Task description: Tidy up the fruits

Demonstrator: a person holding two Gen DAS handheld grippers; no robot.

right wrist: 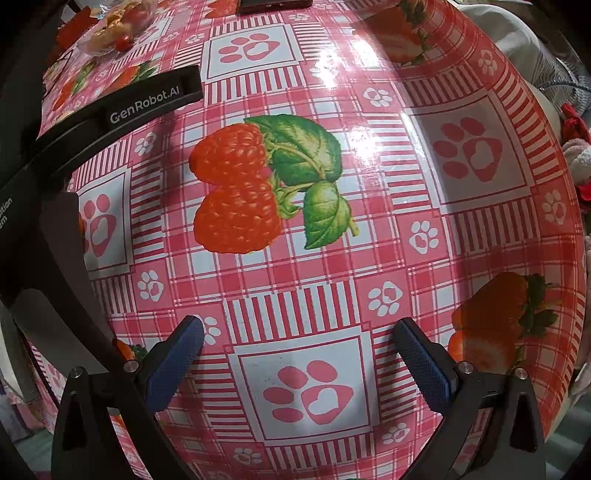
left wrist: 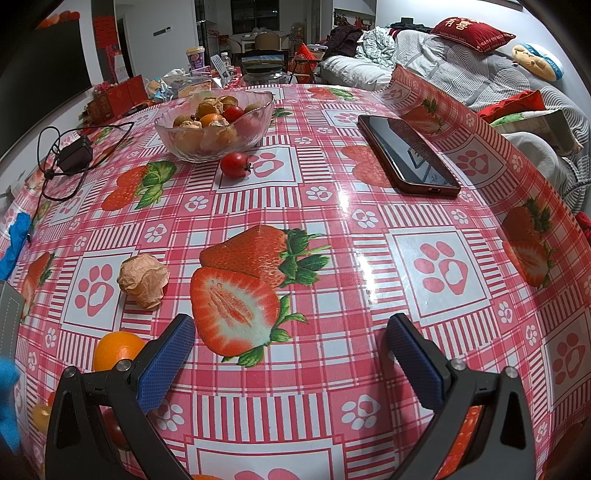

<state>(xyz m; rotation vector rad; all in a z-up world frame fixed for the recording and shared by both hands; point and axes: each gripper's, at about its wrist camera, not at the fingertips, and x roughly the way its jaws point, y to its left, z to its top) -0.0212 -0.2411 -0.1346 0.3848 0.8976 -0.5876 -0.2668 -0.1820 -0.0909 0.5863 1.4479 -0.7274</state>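
Left wrist: one bowl [left wrist: 258,127], one loose tomato [left wrist: 234,165], one orange [left wrist: 117,349].

White lettering "GenRobot.AI" is printed on the black body of the left hand-held gripper [right wrist: 155,99] in the right wrist view, while the light characters on the red cushion [left wrist: 472,31] on the sofa remain too small to read.

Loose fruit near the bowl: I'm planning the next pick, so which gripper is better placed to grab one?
Left. The left gripper is open with the orange and husked fruit just beside it. The right gripper, also open, faces only bare tablecloth.
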